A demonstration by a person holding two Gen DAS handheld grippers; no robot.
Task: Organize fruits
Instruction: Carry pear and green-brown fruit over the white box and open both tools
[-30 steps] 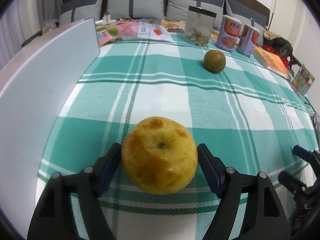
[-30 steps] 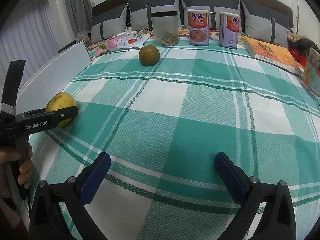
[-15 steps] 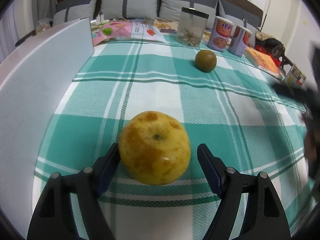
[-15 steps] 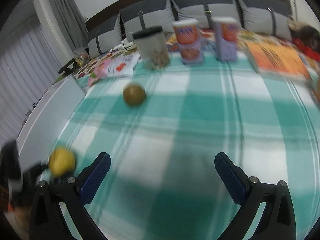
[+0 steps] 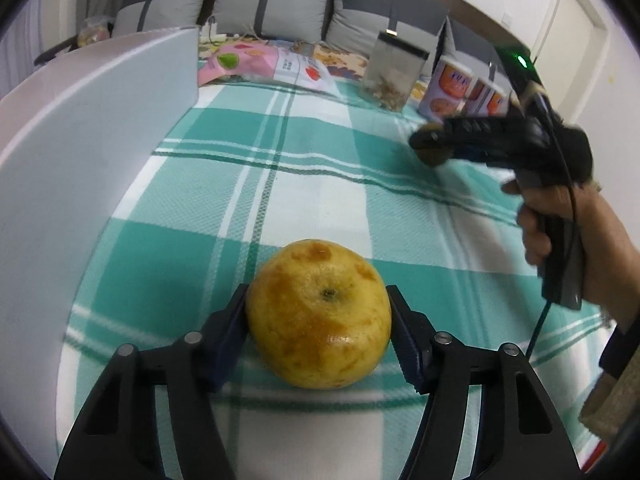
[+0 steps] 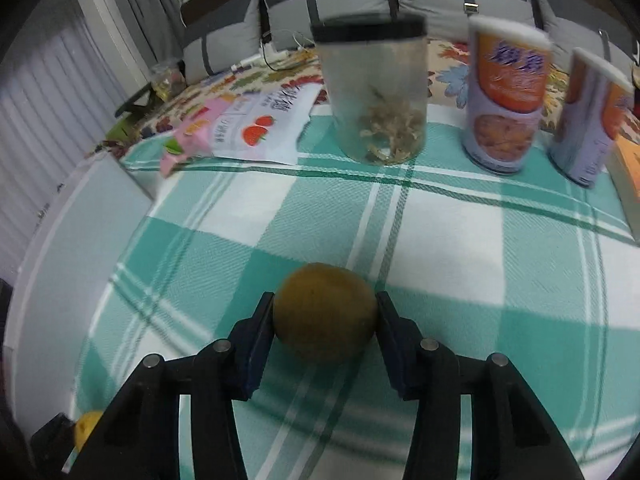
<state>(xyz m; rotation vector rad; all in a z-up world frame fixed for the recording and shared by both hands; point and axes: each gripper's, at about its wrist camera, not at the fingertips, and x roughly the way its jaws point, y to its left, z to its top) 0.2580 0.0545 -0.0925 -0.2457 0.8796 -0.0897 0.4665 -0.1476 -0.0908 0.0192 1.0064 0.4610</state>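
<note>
Now both tools close in: left tool [image 5: 319,334] pinching the blotchy yellow-orange citrus [image 5: 318,314] beside the white board [image 5: 80,168], right tool [image 6: 324,330] squeezing the brown-green round fruit [image 6: 325,317] farther out, ready for lifting.

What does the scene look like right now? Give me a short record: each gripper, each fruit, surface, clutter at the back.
left gripper: jaws closing, pads against both sides of the yellow orange
right gripper: jaws closing, pads against both sides of the brown-green fruit
fruit position: both resting on the cloth
surface: teal and white checked cloth
left edge: white board
back row: clear jar, two cans, snack packet
</note>
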